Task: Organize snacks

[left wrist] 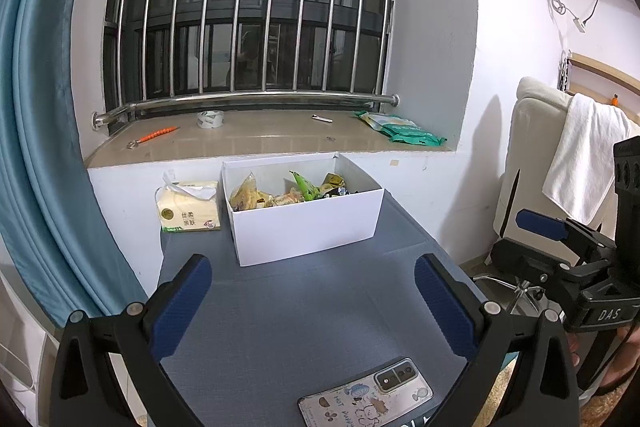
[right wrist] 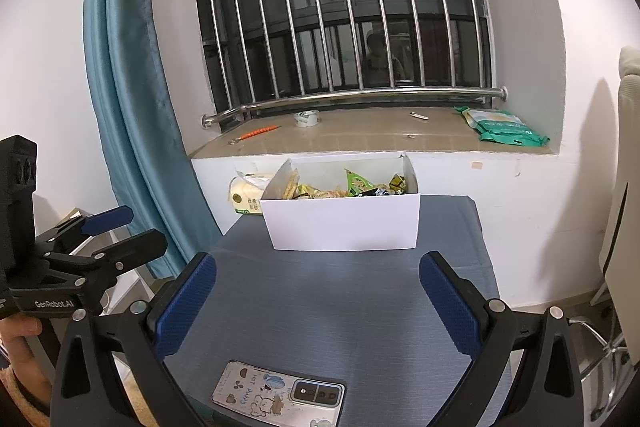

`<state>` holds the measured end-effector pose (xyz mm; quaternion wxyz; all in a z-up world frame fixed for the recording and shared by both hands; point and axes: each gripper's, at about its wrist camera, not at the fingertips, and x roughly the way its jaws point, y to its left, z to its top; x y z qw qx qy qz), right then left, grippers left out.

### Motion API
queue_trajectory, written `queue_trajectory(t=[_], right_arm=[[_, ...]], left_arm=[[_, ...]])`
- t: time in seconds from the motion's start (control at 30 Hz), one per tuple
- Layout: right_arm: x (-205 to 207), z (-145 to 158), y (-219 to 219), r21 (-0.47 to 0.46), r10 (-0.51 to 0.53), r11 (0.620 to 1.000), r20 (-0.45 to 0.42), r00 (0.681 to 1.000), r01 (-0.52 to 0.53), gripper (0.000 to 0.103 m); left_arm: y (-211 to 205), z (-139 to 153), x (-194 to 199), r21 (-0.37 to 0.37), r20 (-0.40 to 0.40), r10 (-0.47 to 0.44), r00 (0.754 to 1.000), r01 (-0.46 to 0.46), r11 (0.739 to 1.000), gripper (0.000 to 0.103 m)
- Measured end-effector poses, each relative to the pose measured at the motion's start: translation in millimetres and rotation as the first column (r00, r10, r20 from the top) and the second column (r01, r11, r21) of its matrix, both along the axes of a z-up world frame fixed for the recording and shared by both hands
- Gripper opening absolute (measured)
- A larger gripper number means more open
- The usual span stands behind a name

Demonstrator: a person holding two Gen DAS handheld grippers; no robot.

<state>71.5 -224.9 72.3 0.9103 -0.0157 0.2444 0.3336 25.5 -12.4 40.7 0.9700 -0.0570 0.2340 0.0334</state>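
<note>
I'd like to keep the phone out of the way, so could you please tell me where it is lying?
The phone lies face down on the grey table's near edge, in front of the white snack box.

One white box [left wrist: 308,223] of snacks [left wrist: 288,193], one phone [left wrist: 366,397], one tissue pack [left wrist: 190,207], one tape roll [left wrist: 210,119]

A home bedroom: curtain [left wrist: 36,147], barred window [left wrist: 256,11], towel [left wrist: 584,155] over a chair.
</note>
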Motion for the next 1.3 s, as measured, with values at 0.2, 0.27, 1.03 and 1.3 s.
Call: queue_trajectory(t=[0.2,0.27,1.03,1.3], right_arm=[[-0.2,0.3,1.0,-0.001,0.005,1.000,0.001,1.000,-0.005,0.103],[-0.7,0.2,1.1,-0.001,0.004,1.000,0.001,1.000,-0.004,0.103],[-1.7,-0.3,2.0,-0.003,0.007,1.000,-0.001,1.000,-0.007,0.103],[-1.9,-0.4,2.3,-0.003,0.005,1.000,0.000,1.000,-0.005,0.103]], left_arm=[[0.7,-1.0,-0.5,0.001,-0.002,-0.006,1.000,0.006,1.000,0.103],[0.7,-1.1,-0.5,0.001,-0.003,-0.007,1.000,0.007,1.000,0.103],[-0.7,-3.7,-1.3,0.003,-0.008,-0.010,1.000,0.010,1.000,0.103],[-1.1,-5.2,-1.5,0.003,-0.012,-0.017,1.000,0.017,1.000,0.103]])
